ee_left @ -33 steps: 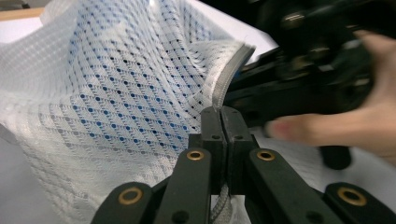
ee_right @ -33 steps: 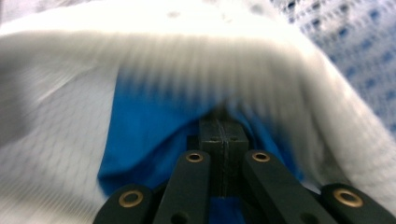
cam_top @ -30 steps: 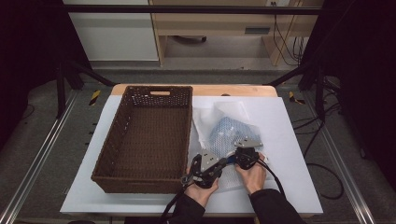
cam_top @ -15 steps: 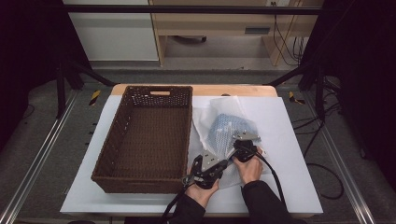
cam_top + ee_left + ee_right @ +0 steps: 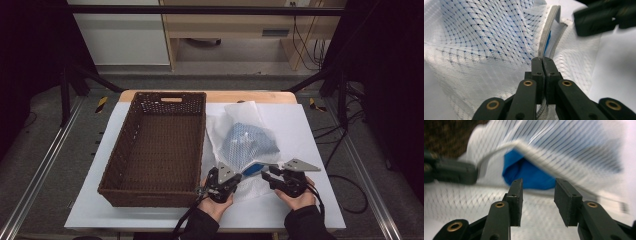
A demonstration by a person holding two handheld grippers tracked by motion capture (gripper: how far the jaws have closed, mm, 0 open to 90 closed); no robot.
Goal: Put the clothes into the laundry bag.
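A white mesh bag (image 5: 245, 140) with a blue cloth (image 5: 253, 168) inside lies on the white table, right of the brown wicker basket (image 5: 160, 145). My left gripper (image 5: 236, 175) is shut on the bag's grey zipper edge (image 5: 546, 37), its jaws (image 5: 542, 61) pressed together on it. My right gripper (image 5: 268, 175) faces the bag's mouth from the right. Its jaws (image 5: 538, 185) have just been opening and stand apart with nothing between them. Beyond them the blue cloth (image 5: 531, 175) shows under the lifted bag rim (image 5: 544, 152).
The basket (image 5: 449, 132) is empty and its near right corner is close to my left hand. The table (image 5: 310, 130) has a bare stretch right of the bag. Dark frame rails and cables run beside the table.
My right gripper has let go of the bag edge, opened, and pulled back to the right and toward the person. The left gripper has kept its hold and place.
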